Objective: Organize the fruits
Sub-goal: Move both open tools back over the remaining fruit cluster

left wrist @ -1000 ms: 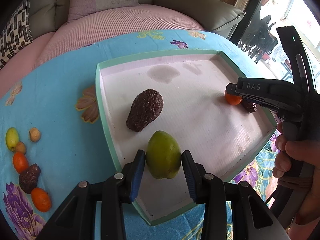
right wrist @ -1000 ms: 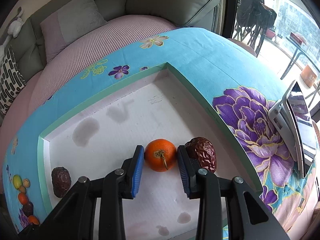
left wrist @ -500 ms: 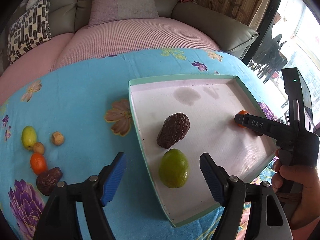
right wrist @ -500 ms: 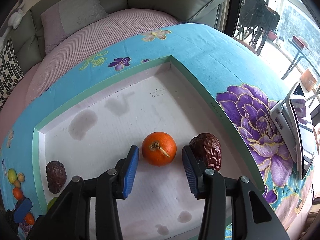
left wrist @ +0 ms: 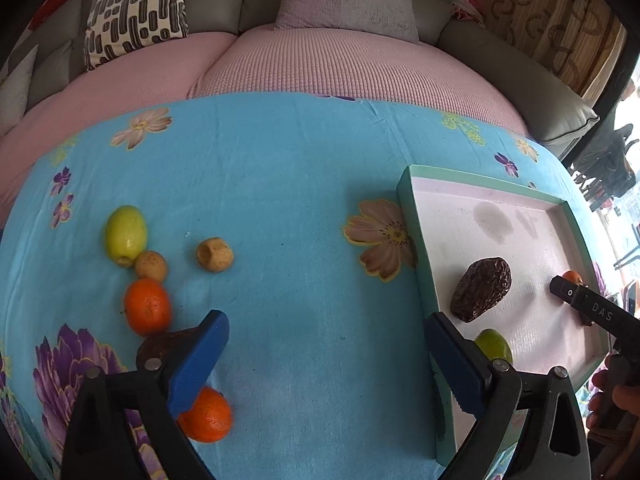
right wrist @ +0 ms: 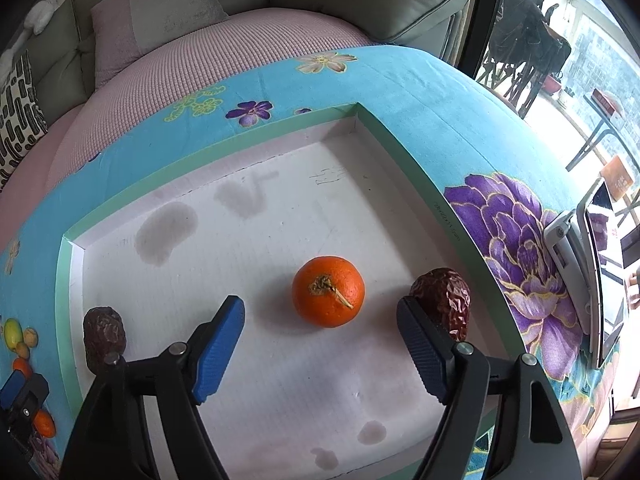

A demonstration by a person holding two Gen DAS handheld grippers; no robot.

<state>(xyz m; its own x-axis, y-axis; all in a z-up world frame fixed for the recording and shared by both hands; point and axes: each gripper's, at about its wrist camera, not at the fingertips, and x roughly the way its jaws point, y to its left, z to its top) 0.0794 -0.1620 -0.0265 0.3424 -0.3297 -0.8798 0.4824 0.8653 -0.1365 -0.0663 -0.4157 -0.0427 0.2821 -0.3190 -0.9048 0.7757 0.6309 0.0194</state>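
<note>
In the right wrist view, my right gripper (right wrist: 320,308) hangs over the white tray (right wrist: 360,116), its jaws opening. A small orange (right wrist: 328,290) lies free on the tray floor just ahead of the fingertips, touching neither pad. A wrinkled dark date (right wrist: 444,300) sits beside the right finger, and another date (right wrist: 104,336) lies at the tray's left. In the left wrist view, my left gripper (left wrist: 328,348) is over bare blue cloth, jaws opening wide, nothing between them. A green fruit (left wrist: 494,346) and a date (left wrist: 482,288) lie in the tray (left wrist: 408,200).
On the cloth to the left lie a green fruit (left wrist: 126,234), two small tan fruits (left wrist: 215,254), two oranges (left wrist: 147,306) and a dark date (left wrist: 160,346) under my left finger. A tablet on a stand (right wrist: 580,272) is right of the tray. A sofa lies beyond.
My left gripper let go of the green fruit in the tray, opened wide and swung left over the cloth. My right gripper released the orange and spread its jaws.
</note>
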